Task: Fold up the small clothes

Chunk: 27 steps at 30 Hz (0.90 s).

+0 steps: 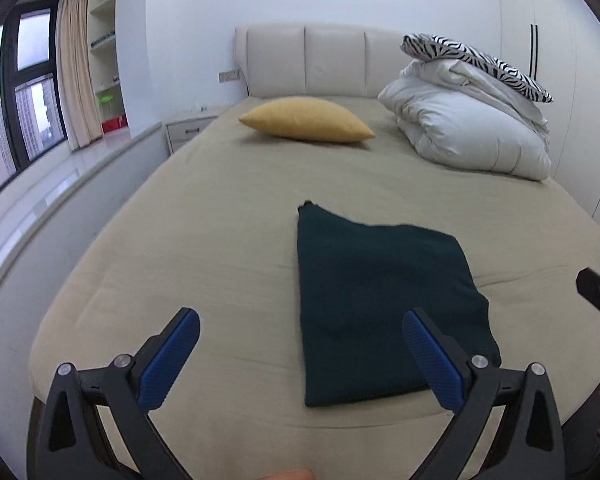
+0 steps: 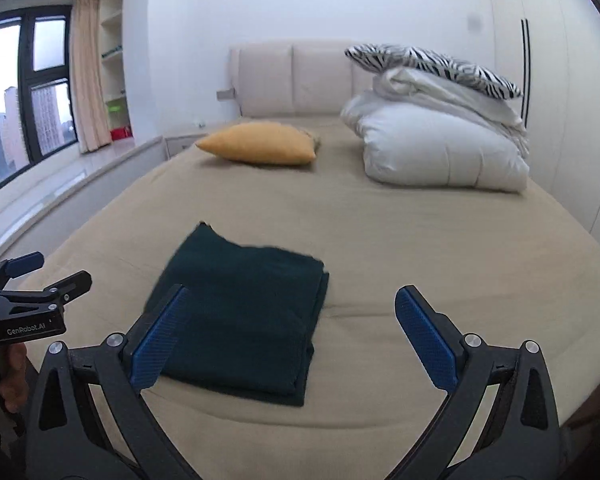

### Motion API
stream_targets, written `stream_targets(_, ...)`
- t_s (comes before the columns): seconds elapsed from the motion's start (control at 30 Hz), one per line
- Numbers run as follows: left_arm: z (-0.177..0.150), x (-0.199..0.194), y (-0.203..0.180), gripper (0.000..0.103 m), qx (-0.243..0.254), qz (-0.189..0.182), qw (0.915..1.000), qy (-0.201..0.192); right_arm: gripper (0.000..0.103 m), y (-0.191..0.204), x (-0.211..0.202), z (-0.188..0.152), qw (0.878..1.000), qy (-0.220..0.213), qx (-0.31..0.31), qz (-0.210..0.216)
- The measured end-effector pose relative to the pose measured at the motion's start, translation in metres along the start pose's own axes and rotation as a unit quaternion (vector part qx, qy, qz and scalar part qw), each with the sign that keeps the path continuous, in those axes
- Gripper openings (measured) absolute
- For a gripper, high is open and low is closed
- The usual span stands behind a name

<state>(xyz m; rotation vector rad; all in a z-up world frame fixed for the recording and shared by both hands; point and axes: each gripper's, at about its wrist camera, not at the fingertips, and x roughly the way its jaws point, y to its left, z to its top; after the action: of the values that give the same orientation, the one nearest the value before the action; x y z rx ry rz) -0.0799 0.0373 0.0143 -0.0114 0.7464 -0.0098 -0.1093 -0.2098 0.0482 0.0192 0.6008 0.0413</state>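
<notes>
Beige sheet covers the bed [image 1: 220, 240], which fills most of both views. White folded duvet [image 1: 468, 132] sits at the upper right, a zebra-print pillow [image 1: 480, 60] on top of it. Left of the duvet lies a yellow cushion [image 1: 306, 120]. Lower centre, the dark green garment [image 1: 380, 300] lies folded flat on the sheet. The left gripper [image 1: 300, 354] and right gripper [image 2: 292, 330] hover above the garment's near edge, jaws spread wide, grasping nothing.

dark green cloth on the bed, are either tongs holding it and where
Nothing is held. The left tongs and right tongs are both open, and the folded dark green cloth lies free on the bed.
</notes>
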Motion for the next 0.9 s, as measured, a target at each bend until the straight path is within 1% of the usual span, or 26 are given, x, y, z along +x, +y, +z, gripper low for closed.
stream_targets(0.03,-0.004,0.008,0.001,0.103,-0.009,-0.009,0.9998,0.016,0.103,-0.002,0.015,-0.004,0.999,0.034,0.011,-0.012)
stream_targets(0.07,-0.008,0.017,0.002,0.103,-0.016,-0.011,0.9993,0.032,0.103,-0.004,0.029,-0.011,0.998,0.061,0.025,-0.013)
stream_targets(0.13,-0.018,0.030,0.002,0.103,-0.019,-0.001,0.9986,0.050,0.103,-0.010,0.051,-0.023,0.994,0.096,0.051,-0.010)
stream_targets(0.17,-0.023,0.036,0.002,0.103,-0.019,0.007,0.9981,0.059,0.103,-0.012,0.061,-0.028,0.991,0.114,0.063,-0.016)
stream_targets(0.27,-0.030,0.044,0.002,0.103,-0.019,0.011,0.9973,0.070,0.103,-0.016,0.077,-0.044,0.988,0.132,0.070,-0.036)
stream_targets(0.33,-0.032,0.046,0.002,0.103,-0.017,0.016,0.9972,0.071,0.103,-0.019,0.080,-0.055,0.986,0.141,0.075,-0.045)
stream_targets(0.43,-0.032,0.045,0.003,0.103,-0.018,0.018,0.9973,0.068,0.103,-0.019,0.089,-0.063,0.986,0.142,0.078,-0.040)
stream_targets(0.6,-0.034,0.042,0.002,0.103,-0.016,0.023,0.9976,0.063,0.103,-0.013,0.079,-0.060,0.989,0.128,0.061,-0.038)
stream_targets(0.9,-0.035,0.041,0.000,0.103,-0.015,0.024,0.9978,0.061,0.103,-0.005,0.066,-0.055,0.990,0.124,0.053,-0.037)
